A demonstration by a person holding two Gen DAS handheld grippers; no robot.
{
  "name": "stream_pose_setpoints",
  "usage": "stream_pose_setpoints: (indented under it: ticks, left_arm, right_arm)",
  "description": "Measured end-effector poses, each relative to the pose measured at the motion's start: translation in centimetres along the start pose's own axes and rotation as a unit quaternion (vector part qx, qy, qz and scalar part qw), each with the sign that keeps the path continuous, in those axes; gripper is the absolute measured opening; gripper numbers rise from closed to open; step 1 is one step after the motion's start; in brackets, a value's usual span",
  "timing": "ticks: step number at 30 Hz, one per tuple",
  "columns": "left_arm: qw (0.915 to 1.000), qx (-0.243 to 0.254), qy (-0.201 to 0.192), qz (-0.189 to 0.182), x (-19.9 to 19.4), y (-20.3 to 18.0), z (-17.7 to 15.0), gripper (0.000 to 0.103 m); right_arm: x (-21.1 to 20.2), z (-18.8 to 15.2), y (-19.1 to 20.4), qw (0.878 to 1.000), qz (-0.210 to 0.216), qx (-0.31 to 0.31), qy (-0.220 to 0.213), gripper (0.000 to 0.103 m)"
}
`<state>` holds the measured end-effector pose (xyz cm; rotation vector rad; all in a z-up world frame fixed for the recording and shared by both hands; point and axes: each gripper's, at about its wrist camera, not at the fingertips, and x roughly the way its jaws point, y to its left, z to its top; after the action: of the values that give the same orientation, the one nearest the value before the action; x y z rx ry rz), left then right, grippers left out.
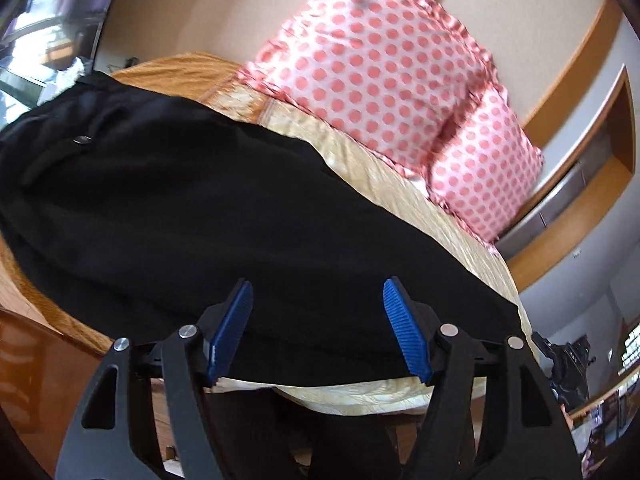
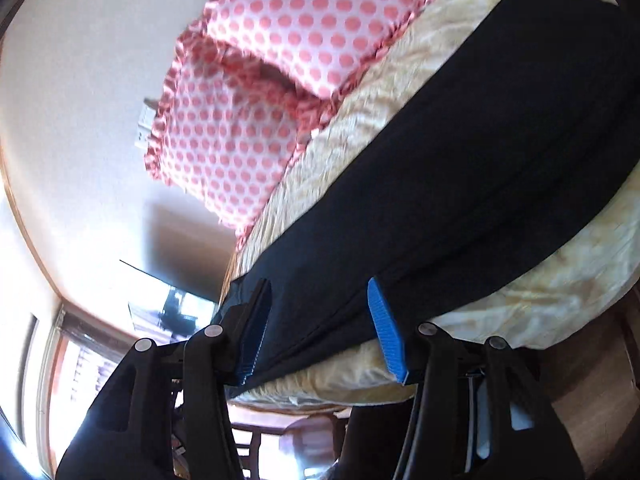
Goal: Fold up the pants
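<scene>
The pants (image 1: 192, 200) are laid lengthwise along the near edge of the bed (image 1: 400, 184), waistband and button toward the left end, hem at the right end near the corner; they appear already doubled leg on leg, a seam line being seen in the right wrist view; the cloth is kept flat, presumably so that a clean crosswise fold can be made. The left gripper (image 1: 318, 328) is held over the near edge at mid-length, its jaws spread wide and nothing between the pads; the right gripper (image 2: 320, 330) is set at the hem end (image 2: 280, 344), jaws likewise apart, straddling the hem corner but not yet closed on it. Two dotted pillows (image 1: 380, 76) are propped against the wall at the far edge, well apart from the pants. A pinch of the hem is judged to be next.
</scene>
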<state>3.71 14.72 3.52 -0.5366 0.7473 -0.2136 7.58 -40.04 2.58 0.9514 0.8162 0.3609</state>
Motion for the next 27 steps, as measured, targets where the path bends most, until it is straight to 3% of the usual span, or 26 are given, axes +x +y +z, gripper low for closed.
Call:
stream_pose_setpoints:
  ticks: [6,12,13,14,15,16,21,27]
  left_arm:
    - [0.9975,0.048,0.039,0.033,3.3,-2.0,-1.9,0.068]
    - [0.9982,0.039,0.04,0.025,3.2,-1.1,-2.2,0.068]
    - [0.9981,0.04,0.039,0.025,3.1,-1.1,-2.2,0.068]
    - [0.9981,0.041,0.039,0.023,3.1,-1.0,-2.3,0.069]
    - [0.9981,0.041,0.04,0.021,3.0,-1.0,-2.2,0.07]
    - [0.9982,0.039,0.04,0.02,3.1,-1.0,-2.1,0.07]
    - [0.9987,0.034,0.036,-0.002,2.0,-1.4,-1.6,0.07]
    - [0.9963,0.077,0.037,-0.01,2.4,-3.2,-1.0,0.071]
  right_arm:
    - [1.5,-1.1,0.0,0.998,-0.056,0.009,0.014,0.052]
    - [1.6,0.2,-1.4,0.995,-0.076,0.044,-0.038,0.05]
    - [1.8,0.4,-1.6,0.995,-0.077,0.046,-0.046,0.047]
    - [2.0,0.6,-1.9,0.994,-0.082,0.045,-0.052,0.03]
    - [2.0,0.6,-2.0,0.994,-0.086,0.042,-0.057,0.005]
    - [1.9,0.6,-2.4,0.994,-0.082,0.043,-0.06,0.003]
    - [-0.5,-1.0,-2.9,0.995,-0.044,0.04,-0.076,0.002]
    - [-0.6,-1.6,-3.5,0.994,-0.052,0.052,-0.08,0.002]
